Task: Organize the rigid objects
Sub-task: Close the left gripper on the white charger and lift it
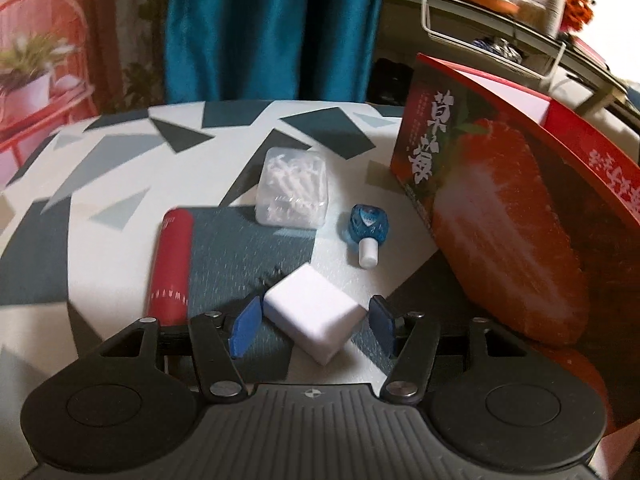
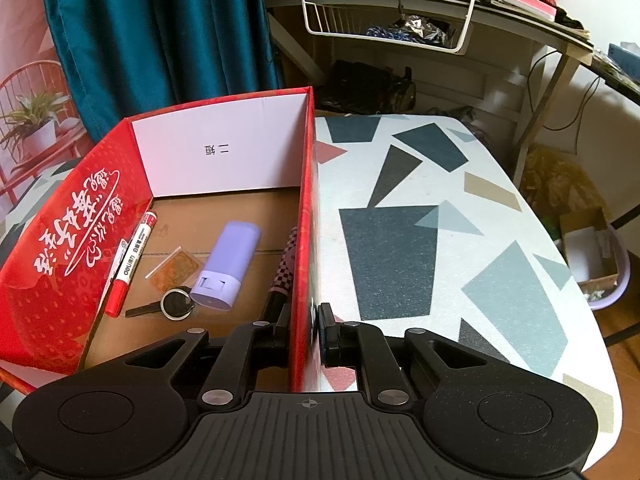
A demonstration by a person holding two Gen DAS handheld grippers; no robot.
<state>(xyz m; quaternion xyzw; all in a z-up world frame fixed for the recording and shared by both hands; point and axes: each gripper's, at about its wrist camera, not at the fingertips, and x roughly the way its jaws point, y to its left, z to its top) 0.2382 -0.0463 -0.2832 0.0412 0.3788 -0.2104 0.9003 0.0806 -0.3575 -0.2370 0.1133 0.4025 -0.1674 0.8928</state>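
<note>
In the left wrist view my left gripper (image 1: 312, 326) is open, its blue pads on either side of a white block (image 1: 316, 314) on the table, not pressing it. Beyond lie a red tube (image 1: 172, 262), a clear box of white picks (image 1: 294, 188) and a small blue bottle with a white cap (image 1: 368, 228). The red strawberry box (image 1: 512, 216) stands at the right. In the right wrist view my right gripper (image 2: 305, 334) is shut on the red box's right wall (image 2: 305, 208). Inside lie a red marker (image 2: 130, 258), a purple case (image 2: 226, 266), a key (image 2: 168, 305), a sachet (image 2: 174, 268) and a checkered pen (image 2: 282, 276).
The table (image 2: 440, 240) has a white cloth with grey and dark shapes. A teal curtain (image 2: 160, 28) hangs behind. A cluttered desk with a white wire basket (image 2: 384, 20) stands at the back right. A bin with a carton (image 2: 592, 256) sits on the floor at the right.
</note>
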